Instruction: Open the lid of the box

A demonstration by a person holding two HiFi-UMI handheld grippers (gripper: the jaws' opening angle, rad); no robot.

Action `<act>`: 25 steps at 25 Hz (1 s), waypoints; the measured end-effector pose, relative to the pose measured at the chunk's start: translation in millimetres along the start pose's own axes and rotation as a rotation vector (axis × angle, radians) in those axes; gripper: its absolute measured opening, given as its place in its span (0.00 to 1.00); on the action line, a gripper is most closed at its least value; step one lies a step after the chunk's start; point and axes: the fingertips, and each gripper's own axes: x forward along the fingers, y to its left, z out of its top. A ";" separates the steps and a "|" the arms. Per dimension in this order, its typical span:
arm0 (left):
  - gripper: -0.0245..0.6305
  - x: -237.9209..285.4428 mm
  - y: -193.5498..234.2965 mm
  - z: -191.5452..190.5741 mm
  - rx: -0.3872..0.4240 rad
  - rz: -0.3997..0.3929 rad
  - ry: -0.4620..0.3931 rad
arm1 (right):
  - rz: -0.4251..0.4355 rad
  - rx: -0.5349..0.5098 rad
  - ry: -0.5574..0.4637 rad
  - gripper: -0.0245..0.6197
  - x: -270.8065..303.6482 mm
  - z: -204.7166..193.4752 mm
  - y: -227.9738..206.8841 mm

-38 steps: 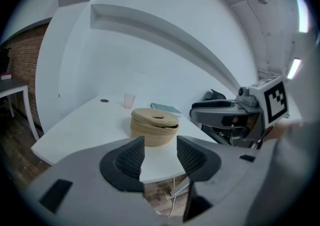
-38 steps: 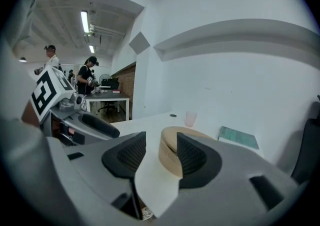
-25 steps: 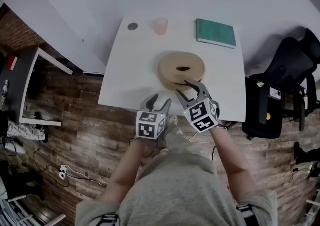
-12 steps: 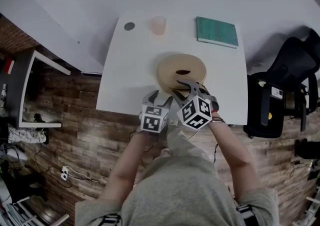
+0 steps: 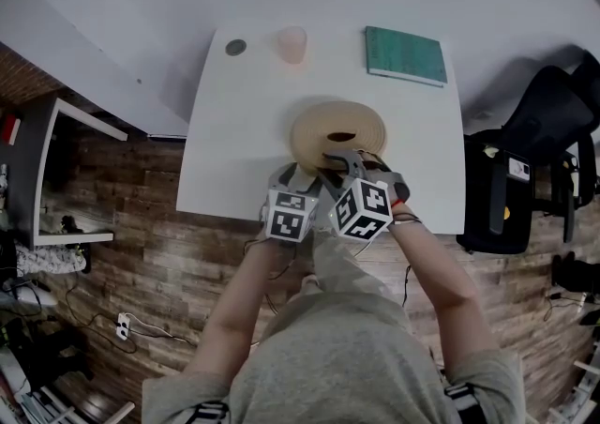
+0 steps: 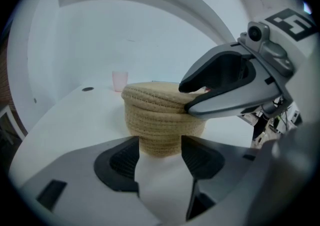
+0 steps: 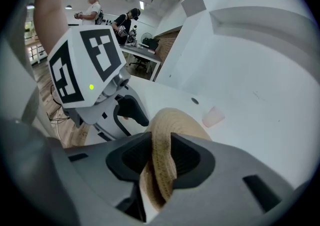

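A round woven rope box (image 5: 337,127) with a flat lid stands near the front edge of the white table (image 5: 234,131). My right gripper (image 5: 343,162) is turned on its side at the box's near rim. Its jaws have just been closing, and the pads now press on the lid's edge (image 7: 167,125) from both sides. My left gripper (image 5: 298,174) sits low at the box's near left. Its jaws have just been opening and stand wide; the box wall (image 6: 160,120) lies just beyond the pads (image 6: 122,160), untouched. The right gripper's fingers (image 6: 225,85) reach over the lid from the right.
At the table's far edge are a pink cup (image 5: 292,43), a small dark disc (image 5: 235,47) and a green book (image 5: 404,55). A black chair with a bag (image 5: 525,178) stands right of the table. Two people stand far back in the right gripper view.
Both grippers have moved forward and down to the box. The right one has rolled onto its side and closed on the lid's rim. The left one's jaws have spread wider.
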 end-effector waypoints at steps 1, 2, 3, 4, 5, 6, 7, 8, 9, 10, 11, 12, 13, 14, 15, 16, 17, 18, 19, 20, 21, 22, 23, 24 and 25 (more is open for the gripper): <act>0.40 1.2 0.5 0.1 0.001 0.000 0.001 | 0.007 -0.008 0.000 0.22 0.7 0.3 1.0; 0.40 2.1 1.0 0.2 0.002 0.001 0.002 | 0.013 -0.014 0.000 0.20 1.2 0.3 1.6; 0.40 2.5 1.2 0.3 0.003 0.001 0.002 | 0.018 -0.016 -0.001 0.20 1.3 0.3 1.9; 0.40 2.6 1.1 0.5 0.003 0.000 0.002 | 0.021 -0.016 -0.002 0.20 1.1 0.2 1.9; 0.40 2.6 0.8 0.7 0.003 0.000 0.001 | 0.024 -0.014 -0.003 0.20 0.7 0.1 1.6; 0.40 2.6 0.4 1.0 0.002 0.000 0.000 | 0.026 -0.014 -0.003 0.20 0.4 0.0 1.4; 0.40 2.7 0.2 1.2 0.002 0.000 -0.001 | 0.027 -0.014 -0.004 0.20 0.3 0.0 1.4; 0.40 2.9 0.2 1.2 0.001 0.001 -0.001 | 0.027 -0.015 -0.004 0.20 0.5 -0.1 1.5; 0.40 3.1 0.4 1.0 0.000 0.002 0.000 | 0.028 -0.014 -0.003 0.20 1.0 -0.1 1.8; 0.40 3.4 0.9 0.7 -0.001 0.004 0.000 | 0.029 -0.014 -0.003 0.20 1.6 -0.1 1.9; 0.40 3.8 1.5 0.5 -0.001 0.006 0.000 | 0.030 -0.013 -0.002 0.20 2.3 -0.1 1.8; 0.40 4.2 1.9 0.6 -0.001 0.007 0.001 | 0.030 -0.012 -0.001 0.19 2.8 0.0 1.5; 0.40 4.4 2.2 1.0 0.000 0.007 0.002 | 0.031 -0.011 0.000 0.19 2.9 0.2 1.0; 0.40 4.4 2.2 1.4 0.001 0.007 0.003 | 0.031 -0.009 0.000 0.19 2.9 0.4 0.7; 0.40 4.2 2.2 1.7 0.001 0.008 0.004 | 0.032 -0.008 0.001 0.19 2.7 0.5 0.5; 0.40 4.2 2.2 2.0 0.002 0.008 0.006 | 0.032 -0.008 0.002 0.19 2.6 0.6 0.3; 0.40 4.3 2.1 2.2 0.002 0.008 0.007 | 0.031 -0.008 0.003 0.19 2.6 0.5 0.0; 0.40 4.5 2.0 2.4 0.002 0.009 0.007 | 0.030 -0.008 0.005 0.19 2.6 0.3 -0.3; 0.40 4.7 1.9 2.5 0.002 0.010 0.008 | 0.028 -0.009 0.006 0.19 2.5 0.1 -0.5; 0.40 4.7 1.8 2.5 0.003 0.011 0.008 | 0.026 -0.008 0.007 0.18 2.1 0.2 -0.5; 0.40 4.5 1.8 2.3 0.004 0.012 0.009 | 0.023 -0.007 0.006 0.18 1.4 0.6 -0.4; 0.40 4.3 1.9 2.2 0.006 0.013 0.010 | 0.021 -0.004 0.003 0.18 0.4 1.4 -0.8; 0.40 4.2 2.1 2.3 0.007 0.014 0.011 | 0.018 0.001 0.000 0.18 -1.0 2.6 -1.7; 0.40 4.1 2.2 2.6 0.008 0.015 0.013 | 0.015 0.007 -0.005 0.18 -2.5 4.1 -3.1; 0.40 3.9 2.3 3.0 0.008 0.015 0.013 | 0.012 0.013 -0.010 0.18 -4.2 5.7 -4.4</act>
